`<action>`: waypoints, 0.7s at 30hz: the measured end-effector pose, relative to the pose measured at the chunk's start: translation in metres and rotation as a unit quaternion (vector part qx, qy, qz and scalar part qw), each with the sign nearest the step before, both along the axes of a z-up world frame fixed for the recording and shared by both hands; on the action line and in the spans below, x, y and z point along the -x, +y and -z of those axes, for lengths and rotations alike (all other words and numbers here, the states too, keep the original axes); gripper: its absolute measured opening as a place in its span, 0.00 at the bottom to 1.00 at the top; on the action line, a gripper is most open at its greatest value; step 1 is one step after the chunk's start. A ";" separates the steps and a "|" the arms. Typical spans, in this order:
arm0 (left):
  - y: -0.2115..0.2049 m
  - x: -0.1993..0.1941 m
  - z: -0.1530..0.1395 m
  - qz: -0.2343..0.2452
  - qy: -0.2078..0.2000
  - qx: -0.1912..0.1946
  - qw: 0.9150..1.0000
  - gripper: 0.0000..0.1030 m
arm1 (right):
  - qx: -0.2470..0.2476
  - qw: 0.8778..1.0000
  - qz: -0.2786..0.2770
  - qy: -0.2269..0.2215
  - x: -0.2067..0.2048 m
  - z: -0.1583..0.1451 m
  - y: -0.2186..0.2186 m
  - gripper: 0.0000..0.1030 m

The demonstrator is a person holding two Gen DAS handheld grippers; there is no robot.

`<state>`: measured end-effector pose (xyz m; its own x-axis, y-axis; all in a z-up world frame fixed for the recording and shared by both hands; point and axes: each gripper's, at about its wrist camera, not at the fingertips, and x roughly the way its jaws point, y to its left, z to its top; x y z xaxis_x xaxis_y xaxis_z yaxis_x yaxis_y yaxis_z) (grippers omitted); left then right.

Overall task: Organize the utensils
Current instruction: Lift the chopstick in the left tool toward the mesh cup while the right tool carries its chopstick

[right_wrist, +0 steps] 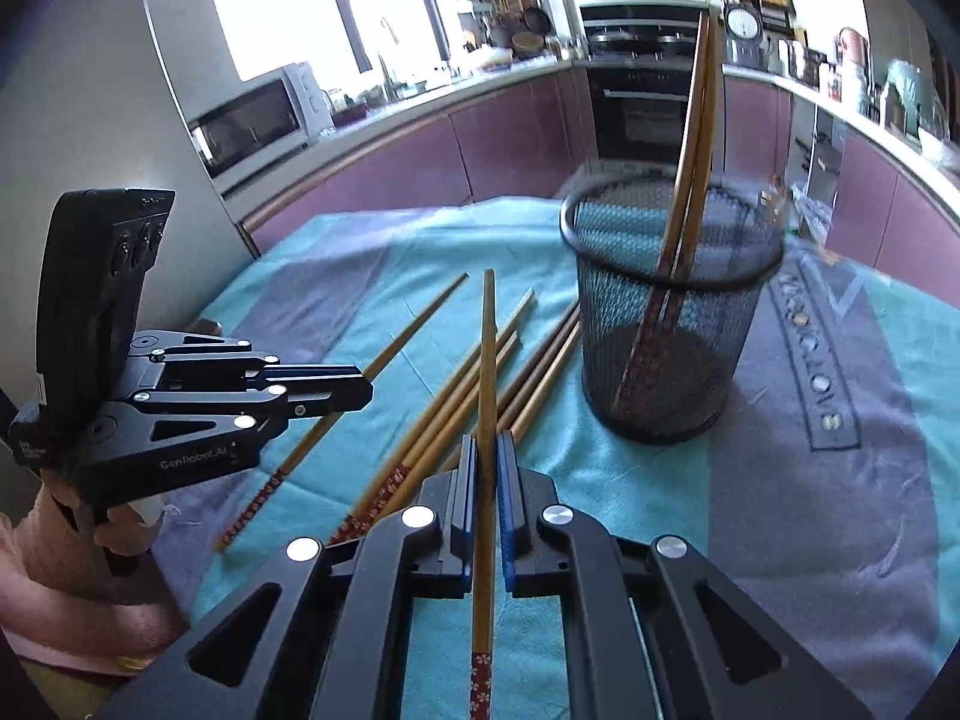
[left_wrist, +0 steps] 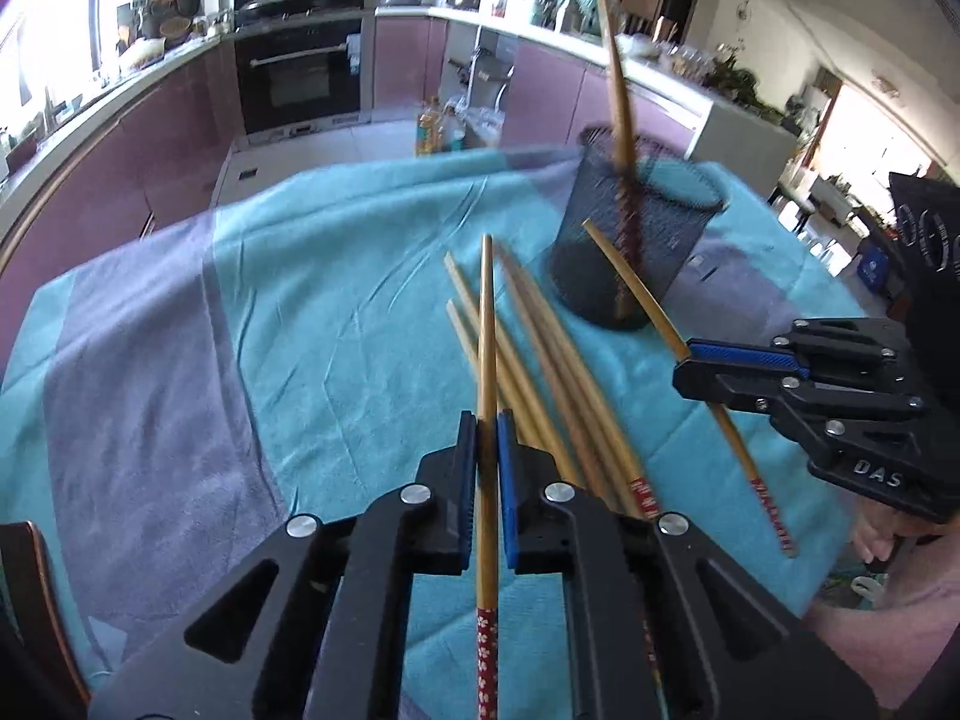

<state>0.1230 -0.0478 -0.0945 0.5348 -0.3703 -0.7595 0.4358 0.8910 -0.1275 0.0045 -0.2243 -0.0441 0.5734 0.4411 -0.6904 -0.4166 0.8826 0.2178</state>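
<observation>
My left gripper (left_wrist: 487, 420) is shut on a wooden chopstick (left_wrist: 487, 324) with a red flowered end, held above the table. My right gripper (right_wrist: 487, 441) is shut on another chopstick (right_wrist: 487, 348); it also shows in the left wrist view (left_wrist: 684, 363), gripping its chopstick (left_wrist: 630, 282). The left gripper shows in the right wrist view (right_wrist: 366, 387). Several loose chopsticks (left_wrist: 558, 372) lie on the turquoise cloth (left_wrist: 336, 276) between the grippers; they also show in the right wrist view (right_wrist: 528, 372). A black mesh cup (right_wrist: 666, 312) stands upright behind them with two chopsticks (right_wrist: 690, 150) leaning inside.
The table is covered by the turquoise and grey cloth (right_wrist: 840, 480). Purple kitchen cabinets (right_wrist: 420, 150) and an oven (left_wrist: 300, 72) stand beyond the table's far edge. A microwave (right_wrist: 258, 114) sits on the counter at left.
</observation>
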 end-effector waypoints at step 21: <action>-0.005 0.016 -0.131 0.040 -0.122 0.119 0.985 0.07 | -0.062 0.987 0.039 -0.141 0.001 -0.107 -0.059 0.06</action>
<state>0.1066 -0.0532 0.0361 0.6519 -0.5705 -0.4996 0.5474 0.8099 -0.2107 0.0037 -0.2829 0.0627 0.7703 0.4589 -0.4429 -0.4078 0.8883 0.2111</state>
